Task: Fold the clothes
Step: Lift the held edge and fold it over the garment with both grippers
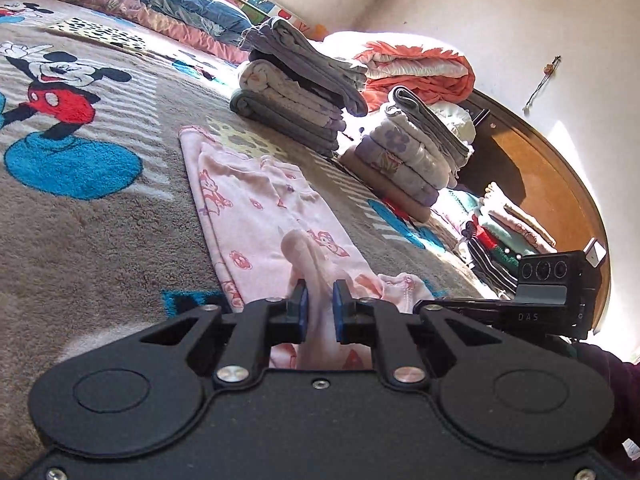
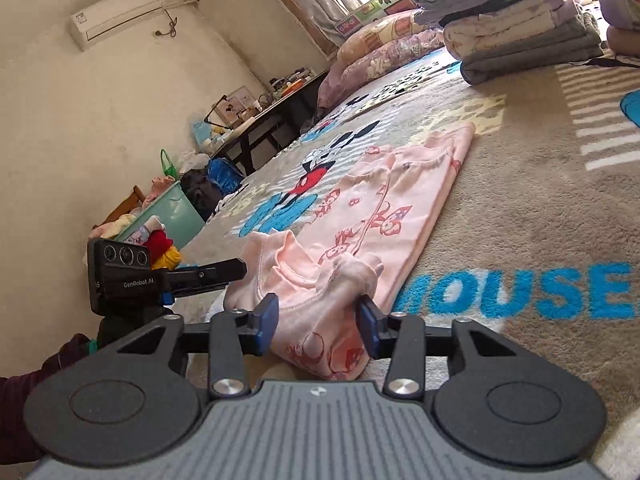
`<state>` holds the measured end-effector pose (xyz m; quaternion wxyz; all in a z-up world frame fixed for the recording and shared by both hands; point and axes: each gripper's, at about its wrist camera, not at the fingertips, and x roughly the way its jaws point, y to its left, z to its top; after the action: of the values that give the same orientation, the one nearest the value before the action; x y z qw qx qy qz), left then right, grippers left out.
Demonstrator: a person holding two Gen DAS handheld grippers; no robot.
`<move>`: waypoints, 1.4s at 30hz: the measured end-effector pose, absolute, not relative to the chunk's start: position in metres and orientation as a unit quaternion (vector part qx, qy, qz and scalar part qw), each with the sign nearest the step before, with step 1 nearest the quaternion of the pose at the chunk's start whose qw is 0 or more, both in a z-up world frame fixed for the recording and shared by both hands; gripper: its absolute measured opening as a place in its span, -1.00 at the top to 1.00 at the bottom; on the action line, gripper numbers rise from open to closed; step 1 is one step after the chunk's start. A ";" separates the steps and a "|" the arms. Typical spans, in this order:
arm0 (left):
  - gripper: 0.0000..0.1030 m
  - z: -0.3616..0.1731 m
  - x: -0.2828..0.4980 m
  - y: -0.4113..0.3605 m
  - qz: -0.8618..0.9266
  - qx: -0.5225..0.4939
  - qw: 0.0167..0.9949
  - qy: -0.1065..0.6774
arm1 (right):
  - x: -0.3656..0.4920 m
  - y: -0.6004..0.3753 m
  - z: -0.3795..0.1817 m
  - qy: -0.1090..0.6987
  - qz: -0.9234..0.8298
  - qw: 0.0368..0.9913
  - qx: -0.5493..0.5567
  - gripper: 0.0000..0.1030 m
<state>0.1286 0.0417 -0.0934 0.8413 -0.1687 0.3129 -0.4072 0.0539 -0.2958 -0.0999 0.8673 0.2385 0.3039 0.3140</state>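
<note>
Grey-brown plush carpet [image 1: 100, 232] covered the whole floor, printed with a cartoon mouse in red shorts and, in the right wrist view, large blue letters [image 2: 516, 292]. On it lay a pink garment [image 1: 256, 216] with red cartoon prints, spread flat lengthwise away from both cameras, its far end reaching toward the folded stacks and its near end bunched up at the grippers.

Beyond the garment stood two stacks of folded clothes: a far stack [image 1: 296, 96] of grey and pale pieces, and a nearer stack [image 1: 412, 152] to its right with purple flower prints. An orange blanket [image 1: 420, 68] lay behind them against the wall. In the right wrist view a green bin [image 2: 168, 216] sat far left, beside a low dark table [image 2: 264, 120], with an air conditioner [image 2: 120, 12] high on the wall.

At the near end, the left gripper [image 1: 320, 312] was clenched on a raised fold of the pink cloth, its blue pads pressing the fabric from both sides. The right gripper [image 2: 318, 320] stood partly apart, a bunched hem of the same garment between its fingers [image 2: 368, 320]; whether the pads pressed the cloth I could not tell.
</note>
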 end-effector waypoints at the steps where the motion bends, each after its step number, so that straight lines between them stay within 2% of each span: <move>1: 0.93 -0.092 0.130 0.042 -0.403 -0.171 0.843 0.311 | 0.054 -0.295 -0.099 0.301 0.309 0.871 0.234 0.56; 4: 0.95 -0.085 0.135 0.043 -0.398 -0.191 0.848 0.293 | 0.050 -0.299 -0.091 0.266 0.300 0.885 0.238 0.80; 7: 0.96 -0.078 0.143 0.043 -0.395 -0.208 0.852 0.275 | 0.052 -0.308 -0.083 0.228 0.293 0.891 0.262 0.85; 15: 0.98 -0.062 0.187 0.038 -0.372 -0.241 0.863 0.243 | 0.093 -0.315 -0.078 0.190 0.279 0.894 0.295 0.88; 26: 0.99 -0.068 0.249 0.034 -0.358 -0.259 0.871 0.214 | 0.167 -0.338 -0.088 0.145 0.250 0.898 0.332 0.88; 33: 0.99 -0.082 0.283 0.022 -0.356 -0.252 0.871 0.228 | 0.209 -0.334 -0.096 0.154 0.244 0.895 0.340 0.88; 42: 0.99 -0.092 0.291 0.022 -0.331 -0.246 0.874 0.256 | 0.229 -0.338 -0.110 0.189 0.226 0.886 0.359 0.89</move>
<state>0.2906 0.0217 -0.0919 0.8743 -0.2462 0.2562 -0.3307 0.2290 -0.3379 -0.1097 0.8855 0.3591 0.1887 0.2264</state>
